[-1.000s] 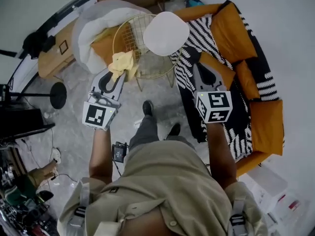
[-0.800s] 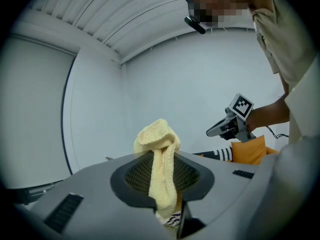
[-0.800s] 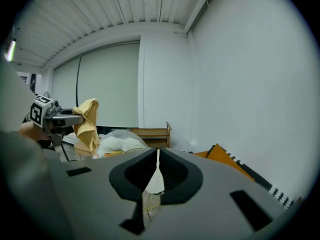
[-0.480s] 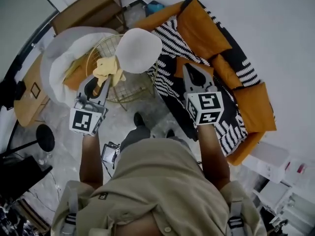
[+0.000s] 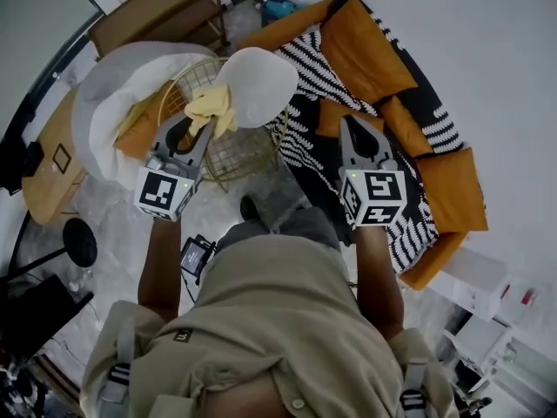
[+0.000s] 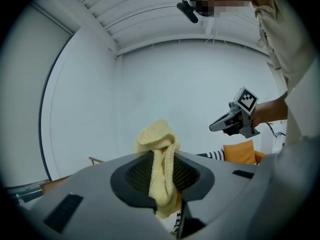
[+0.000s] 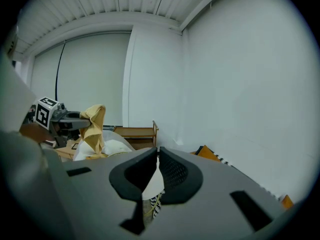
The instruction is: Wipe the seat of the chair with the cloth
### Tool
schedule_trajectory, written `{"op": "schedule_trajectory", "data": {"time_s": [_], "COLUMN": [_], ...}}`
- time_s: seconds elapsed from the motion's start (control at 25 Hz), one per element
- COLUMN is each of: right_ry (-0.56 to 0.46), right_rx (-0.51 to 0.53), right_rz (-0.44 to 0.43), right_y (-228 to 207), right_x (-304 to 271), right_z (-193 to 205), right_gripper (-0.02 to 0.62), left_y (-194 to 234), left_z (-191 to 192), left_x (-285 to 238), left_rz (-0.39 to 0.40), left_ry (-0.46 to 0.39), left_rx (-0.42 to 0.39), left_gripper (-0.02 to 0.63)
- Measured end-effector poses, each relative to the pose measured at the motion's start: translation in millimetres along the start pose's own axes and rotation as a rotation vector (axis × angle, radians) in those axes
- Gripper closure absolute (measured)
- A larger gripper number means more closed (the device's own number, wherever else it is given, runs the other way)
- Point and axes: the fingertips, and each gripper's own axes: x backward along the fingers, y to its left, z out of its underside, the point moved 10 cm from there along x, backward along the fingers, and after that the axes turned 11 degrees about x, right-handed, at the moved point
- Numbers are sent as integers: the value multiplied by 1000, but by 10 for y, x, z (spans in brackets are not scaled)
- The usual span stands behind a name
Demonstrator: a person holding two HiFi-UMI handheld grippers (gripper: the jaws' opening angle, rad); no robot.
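Note:
A gold wire chair (image 5: 228,153) with a round white seat (image 5: 258,86) stands ahead of me in the head view. My left gripper (image 5: 200,134) is shut on a yellow cloth (image 5: 211,110), which hangs at the seat's left edge. In the left gripper view the cloth (image 6: 154,136) bunches up between the jaws of the left gripper (image 6: 162,157). My right gripper (image 5: 351,123) hovers over the striped sofa throw, to the right of the chair, shut with nothing in it. In the right gripper view, the right gripper (image 7: 158,151) shows its jaws meeting, and the cloth (image 7: 93,126) hangs at left.
An orange sofa (image 5: 389,70) with a black-and-white striped throw (image 5: 317,138) lies at right. A white padded armchair (image 5: 109,103) sits left of the wire chair. A wooden shelf (image 5: 161,11) stands behind it. A black stand base (image 5: 79,243) is on the floor at left.
The left gripper has carried the cloth up and to the right, right beside the white seat. The right gripper has shifted slightly and stays shut.

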Motion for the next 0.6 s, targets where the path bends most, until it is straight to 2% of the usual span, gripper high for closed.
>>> {"op": "schedule_trajectory", "data": {"time_s": [0.24, 0.6], "right_ry": [48, 83], "right_rx": [-22, -36], "right_rz": [-35, -151], "right_y": [-55, -301], "right_x": [-263, -978], "right_z": [186, 425], "right_gripper": [568, 568], "left_y": [174, 480], "left_z": [158, 534], "left_x": [-255, -691], "left_rz": [-42, -197], "left_ry": [29, 125], "left_rx": [7, 59], "left_gripper": [517, 517]}}
